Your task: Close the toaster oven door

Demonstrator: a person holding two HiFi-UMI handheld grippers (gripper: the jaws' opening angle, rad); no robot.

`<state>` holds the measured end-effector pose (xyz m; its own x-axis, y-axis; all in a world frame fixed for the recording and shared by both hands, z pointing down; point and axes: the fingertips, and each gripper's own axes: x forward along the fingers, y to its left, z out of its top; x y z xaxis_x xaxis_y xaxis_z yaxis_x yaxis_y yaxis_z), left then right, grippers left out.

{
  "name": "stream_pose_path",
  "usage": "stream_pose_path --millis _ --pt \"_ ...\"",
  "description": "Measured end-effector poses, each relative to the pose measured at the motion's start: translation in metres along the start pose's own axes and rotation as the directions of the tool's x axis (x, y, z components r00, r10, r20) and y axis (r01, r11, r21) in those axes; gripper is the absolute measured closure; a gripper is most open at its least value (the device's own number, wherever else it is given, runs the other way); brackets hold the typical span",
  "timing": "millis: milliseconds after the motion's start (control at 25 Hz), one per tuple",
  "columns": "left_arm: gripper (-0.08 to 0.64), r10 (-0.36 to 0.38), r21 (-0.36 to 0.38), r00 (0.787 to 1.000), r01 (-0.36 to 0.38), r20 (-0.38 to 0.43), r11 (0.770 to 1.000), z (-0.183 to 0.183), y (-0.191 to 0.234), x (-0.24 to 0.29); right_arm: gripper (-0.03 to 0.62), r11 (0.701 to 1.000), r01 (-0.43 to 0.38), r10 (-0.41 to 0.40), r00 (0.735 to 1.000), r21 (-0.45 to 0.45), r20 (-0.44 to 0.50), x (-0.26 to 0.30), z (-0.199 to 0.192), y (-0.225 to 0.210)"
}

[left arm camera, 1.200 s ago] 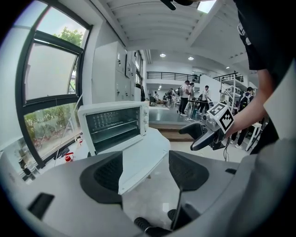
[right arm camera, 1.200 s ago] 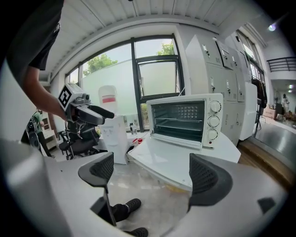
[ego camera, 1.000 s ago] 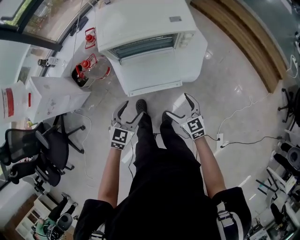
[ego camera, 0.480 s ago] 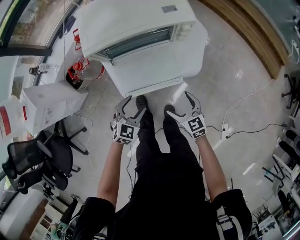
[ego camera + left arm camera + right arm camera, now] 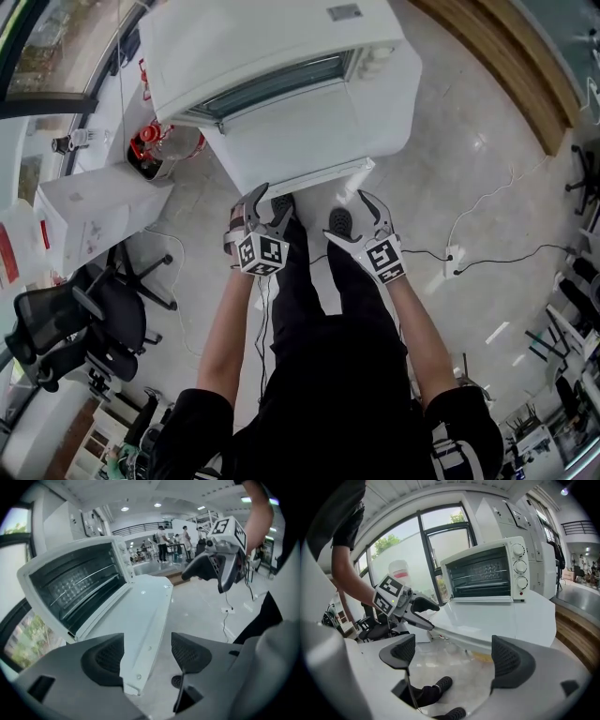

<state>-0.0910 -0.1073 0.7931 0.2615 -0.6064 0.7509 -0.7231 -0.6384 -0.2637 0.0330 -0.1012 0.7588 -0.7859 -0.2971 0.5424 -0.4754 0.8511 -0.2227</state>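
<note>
Two grippers sit mid-frame in the head view, close below the door's front edge. On the right gripper we see the fingers spread wide, with only floor and a shoe between them. On the left gripper the fingers are also apart, straddling the near-left corner of the door; we can't tell if a pad touches it. The door lies folded down flat. Behind it the oven fills the upper centre, cavity exposed, on a white table.
</note>
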Motion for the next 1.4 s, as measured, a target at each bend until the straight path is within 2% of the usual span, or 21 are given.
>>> stream_pose_path --millis 80,160,320,600,840,1400 --pt "0.264 0.011 0.124 0.999 -0.006 -0.036 0.992 -0.003 -0.002 0.009 0.074 1.0 -0.008 0.008 1.0 0.006 -0.001 0.004 -0.001 0.003" --pt "0.264 0.017 0.212 0.998 -0.003 -0.068 0.977 -0.006 -0.004 0.018 0.074 1.0 -0.014 0.014 1.0 0.01 -0.002 0.007 -0.002 0.005" --pt "0.262 0.039 0.3 0.993 -0.004 -0.111 0.954 -0.008 -0.003 0.032 0.074 1.0 -0.021 0.021 1.0 0.008 -0.011 0.01 -0.003 0.005" --pt "0.262 0.084 0.321 0.984 -0.029 -0.158 0.947 -0.018 0.006 0.049 0.074 1.0 -0.015 0.015 1.0 0.009 -0.017 0.011 -0.003 -0.001" --pt "0.264 0.129 0.319 0.981 -0.077 -0.147 0.945 -0.019 0.013 0.052 0.074 1.0 -0.018 0.019 0.999 0.011 -0.026 0.01 -0.005 -0.001" --pt "0.282 0.024 0.271 0.978 0.034 -0.207 0.962 -0.014 0.01 0.043 0.074 1.0 -0.005 0.005 1.0 0.028 -0.006 0.004 0.016 -0.004"
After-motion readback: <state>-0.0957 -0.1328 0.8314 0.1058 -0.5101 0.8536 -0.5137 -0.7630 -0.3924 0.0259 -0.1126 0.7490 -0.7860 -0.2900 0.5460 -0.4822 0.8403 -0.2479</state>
